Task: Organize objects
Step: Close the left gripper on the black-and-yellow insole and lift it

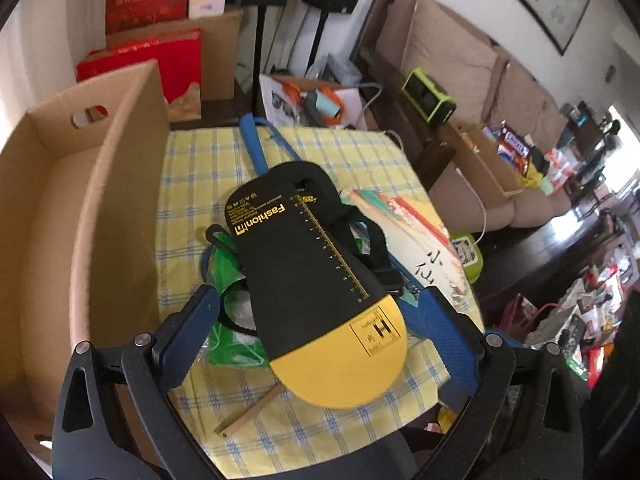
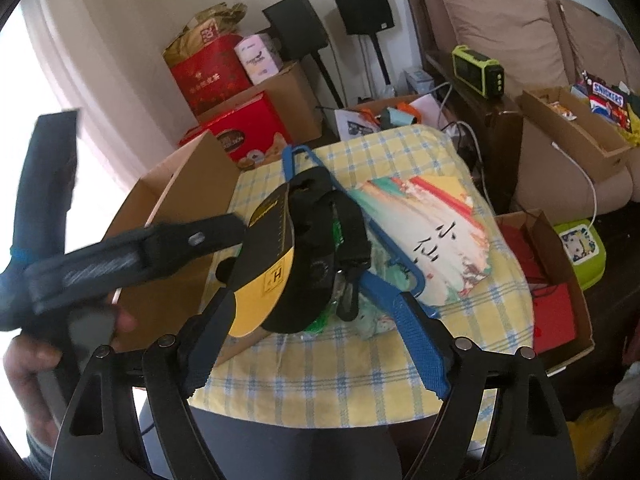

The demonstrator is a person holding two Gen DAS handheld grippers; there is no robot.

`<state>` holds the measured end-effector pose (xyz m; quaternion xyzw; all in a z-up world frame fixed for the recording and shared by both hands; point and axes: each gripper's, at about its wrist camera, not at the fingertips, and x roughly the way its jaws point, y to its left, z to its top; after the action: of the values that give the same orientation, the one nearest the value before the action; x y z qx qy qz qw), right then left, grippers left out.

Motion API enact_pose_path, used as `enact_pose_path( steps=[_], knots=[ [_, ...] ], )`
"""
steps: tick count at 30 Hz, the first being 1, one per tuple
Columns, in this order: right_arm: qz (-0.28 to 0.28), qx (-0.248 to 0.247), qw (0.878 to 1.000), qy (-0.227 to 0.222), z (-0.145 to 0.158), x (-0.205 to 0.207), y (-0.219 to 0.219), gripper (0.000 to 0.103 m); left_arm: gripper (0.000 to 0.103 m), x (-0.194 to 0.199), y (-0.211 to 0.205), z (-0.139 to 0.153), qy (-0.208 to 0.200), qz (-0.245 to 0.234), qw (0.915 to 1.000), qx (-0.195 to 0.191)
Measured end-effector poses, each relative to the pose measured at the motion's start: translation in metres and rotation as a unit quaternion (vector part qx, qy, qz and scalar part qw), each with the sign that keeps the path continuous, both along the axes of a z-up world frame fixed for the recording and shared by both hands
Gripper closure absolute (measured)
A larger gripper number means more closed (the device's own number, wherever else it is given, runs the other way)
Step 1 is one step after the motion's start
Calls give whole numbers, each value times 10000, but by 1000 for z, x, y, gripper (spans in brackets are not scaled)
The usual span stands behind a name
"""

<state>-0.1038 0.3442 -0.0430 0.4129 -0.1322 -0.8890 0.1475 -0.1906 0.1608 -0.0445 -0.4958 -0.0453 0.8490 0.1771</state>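
A black-and-yellow carded pack [image 1: 316,276] with a black strap lies tilted on a heap on the yellow checked table [image 1: 188,184]. My left gripper [image 1: 320,296] hovers over the pack's yellow end, jaws wide and open, pads clear of the card. In the right wrist view the pack [image 2: 276,256] sits between the jaws of my right gripper [image 2: 308,288]. Its left pad is at the yellow edge and its right pad stands apart beside a blue frame [image 2: 380,280], so it is open. One left-gripper finger [image 2: 216,230] reaches the card's far edge, held by a hand [image 2: 32,360].
An open cardboard box [image 1: 100,200] stands at the table's left edge. Under the pack lie a green plastic bag [image 1: 228,280] and a colourful book [image 1: 420,232]. A wooden stick [image 1: 248,412] lies near the front edge. Boxes, speakers and a sofa [image 1: 460,52] crowd the back.
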Motion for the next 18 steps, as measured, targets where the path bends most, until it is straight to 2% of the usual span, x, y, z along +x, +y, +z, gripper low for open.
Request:
enact_pose_path(
  steps=[4,7,9,15,18],
  knots=[
    [155,-187,9997,-13,-4,-2,-6,20,4,-20,1,-13,-313,77,9995,-15],
    [260,-265,9993,-46,-8,-5,-12,33,4,-33,1,-22,-523,138,9985,-18],
    [341,-317,9989,-99,-13,-9,-17,49,4,-40,1,-28,-622,181,9979,26],
    [431,-576,9968,-342,-28,-19,-24,63,4,-56,-5,-46,-1004,377,9940,202],
    [457,-622,9963,-371,-30,-20,-26,63,4,-61,-5,-51,-1117,388,9926,282]
  ],
)
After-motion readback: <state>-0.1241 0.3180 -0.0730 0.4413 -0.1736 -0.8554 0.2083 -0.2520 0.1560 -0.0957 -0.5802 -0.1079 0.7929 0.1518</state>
